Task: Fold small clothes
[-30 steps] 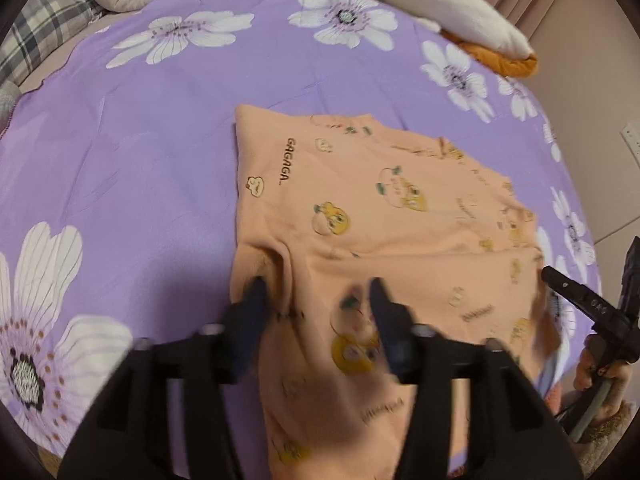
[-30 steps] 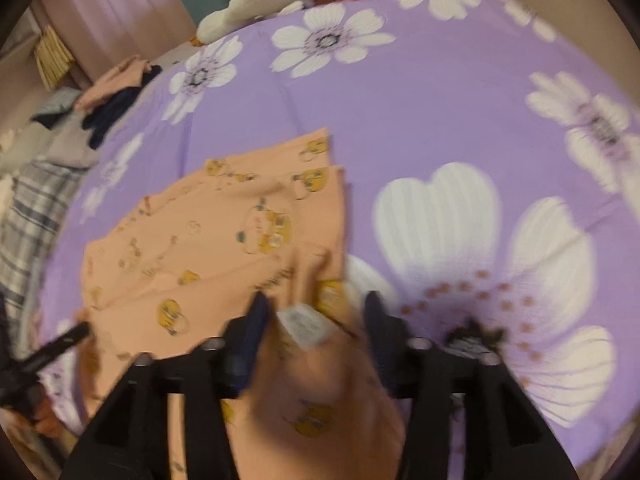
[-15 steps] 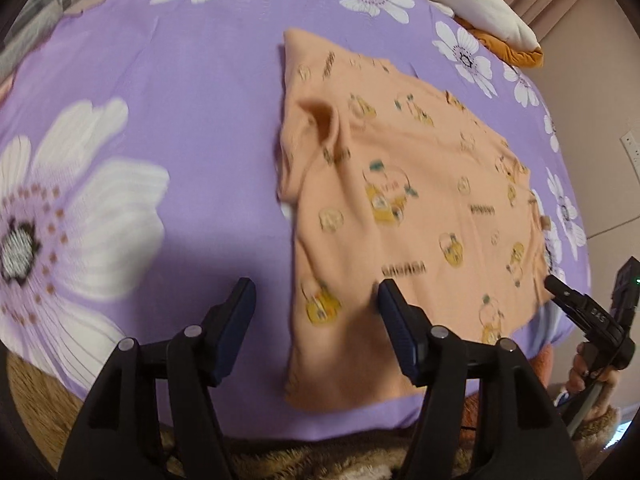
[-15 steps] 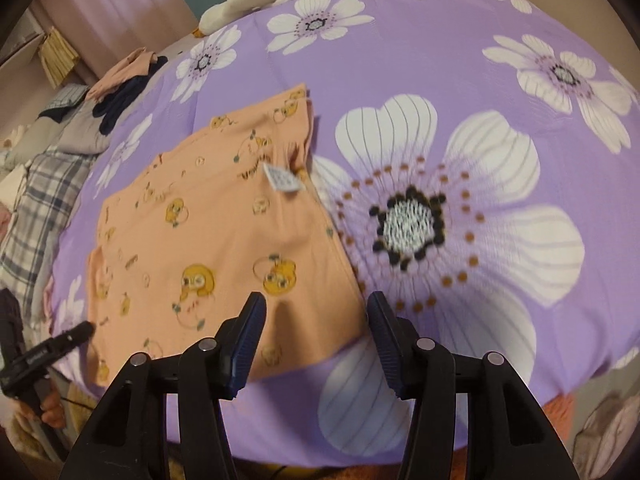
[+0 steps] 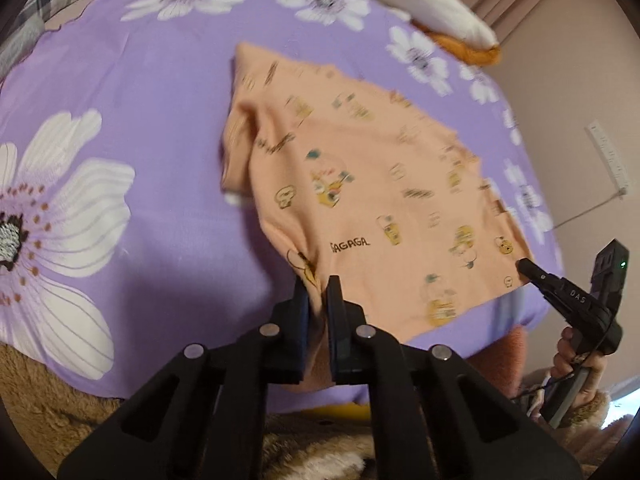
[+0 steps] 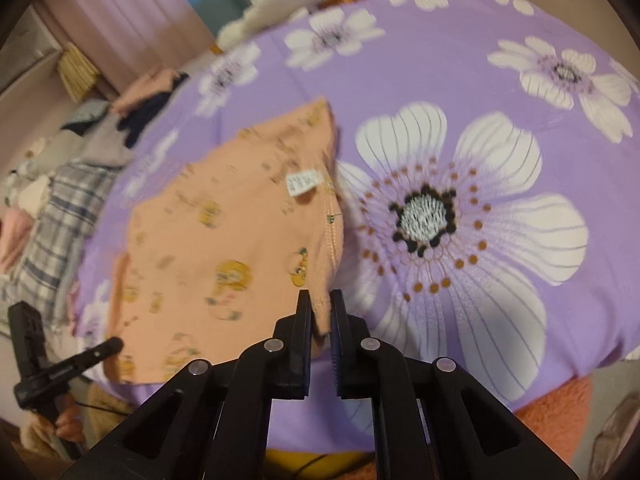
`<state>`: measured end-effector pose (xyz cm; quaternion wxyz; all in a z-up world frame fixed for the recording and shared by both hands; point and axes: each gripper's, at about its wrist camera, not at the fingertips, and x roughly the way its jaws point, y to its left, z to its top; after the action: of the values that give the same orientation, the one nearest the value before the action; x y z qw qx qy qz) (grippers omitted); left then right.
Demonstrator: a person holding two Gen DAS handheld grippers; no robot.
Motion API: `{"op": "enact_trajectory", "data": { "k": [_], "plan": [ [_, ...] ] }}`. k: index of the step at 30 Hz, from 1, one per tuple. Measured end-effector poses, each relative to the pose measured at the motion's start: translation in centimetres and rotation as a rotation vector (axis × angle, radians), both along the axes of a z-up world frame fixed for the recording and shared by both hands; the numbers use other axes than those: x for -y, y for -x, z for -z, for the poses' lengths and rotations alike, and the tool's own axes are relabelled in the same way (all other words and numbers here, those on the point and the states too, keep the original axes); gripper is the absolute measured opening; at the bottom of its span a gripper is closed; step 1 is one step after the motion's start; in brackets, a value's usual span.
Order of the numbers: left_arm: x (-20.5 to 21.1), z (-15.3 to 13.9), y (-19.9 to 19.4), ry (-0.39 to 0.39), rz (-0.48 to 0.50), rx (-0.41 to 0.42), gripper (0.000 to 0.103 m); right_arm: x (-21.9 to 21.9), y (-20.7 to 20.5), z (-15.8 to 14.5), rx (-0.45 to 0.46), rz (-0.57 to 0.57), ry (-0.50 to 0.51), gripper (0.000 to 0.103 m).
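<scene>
A small orange garment (image 5: pixel 360 184) printed with cartoon figures lies flat on the purple flowered bedspread (image 5: pixel 140 80). My left gripper (image 5: pixel 318 284) grips its near left corner, jaws closing tight with the fabric pinched between the pads. In the right wrist view my right gripper (image 6: pixel 321 300) closes the same way on the near right corner of the garment (image 6: pixel 224 232), below its white label (image 6: pixel 305 182). Each gripper also shows in the other view, held by a hand: the right gripper (image 5: pixel 528 266) and the left gripper (image 6: pixel 114 346).
A white and orange plush toy (image 5: pixel 420 4) lies at the far edge of the bed. Piled clothes (image 6: pixel 140 100) and a plaid cloth (image 6: pixel 68 216) sit at the left. The bedspread (image 6: pixel 460 80) drops off at the near edge above a brown fluffy rug (image 5: pixel 48 400).
Both grippers drew back to the garment's near edge with jaws open, then shut on its two near corners. The garment now lies unfolded toward me.
</scene>
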<state>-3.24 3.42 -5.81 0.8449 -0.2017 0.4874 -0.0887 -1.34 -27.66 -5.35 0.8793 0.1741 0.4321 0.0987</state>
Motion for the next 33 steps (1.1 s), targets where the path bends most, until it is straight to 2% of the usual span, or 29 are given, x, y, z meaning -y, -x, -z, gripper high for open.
{"op": "enact_trajectory", "data": {
  "k": [4, 9, 16, 23, 33],
  "plan": [
    [-0.2, -3.8, 1.6, 0.018, 0.012, 0.09, 0.007, 0.5, 2.3, -3.4, 0.094, -0.013, -0.037, 0.01],
    [-0.1, -7.0, 3.8, 0.025, 0.046, 0.149, 0.007, -0.1, 4.9, -6.3, 0.172, -0.021, -0.012, 0.01],
    [-0.1, -8.2, 6.0, 0.015, 0.079, 0.156, 0.007, 0.2, 7.6, -7.4, 0.196, 0.001, -0.003, 0.01],
    [-0.6, -8.2, 6.4, 0.03, 0.072, 0.14, 0.007, 0.3, 9.4, -7.4, 0.2, 0.022, -0.018, 0.01],
    [-1.2, -8.0, 3.9, 0.03, 0.051, 0.143, 0.007, 0.4, 7.4, -7.2, 0.186, 0.04, -0.022, 0.01]
  ]
}}
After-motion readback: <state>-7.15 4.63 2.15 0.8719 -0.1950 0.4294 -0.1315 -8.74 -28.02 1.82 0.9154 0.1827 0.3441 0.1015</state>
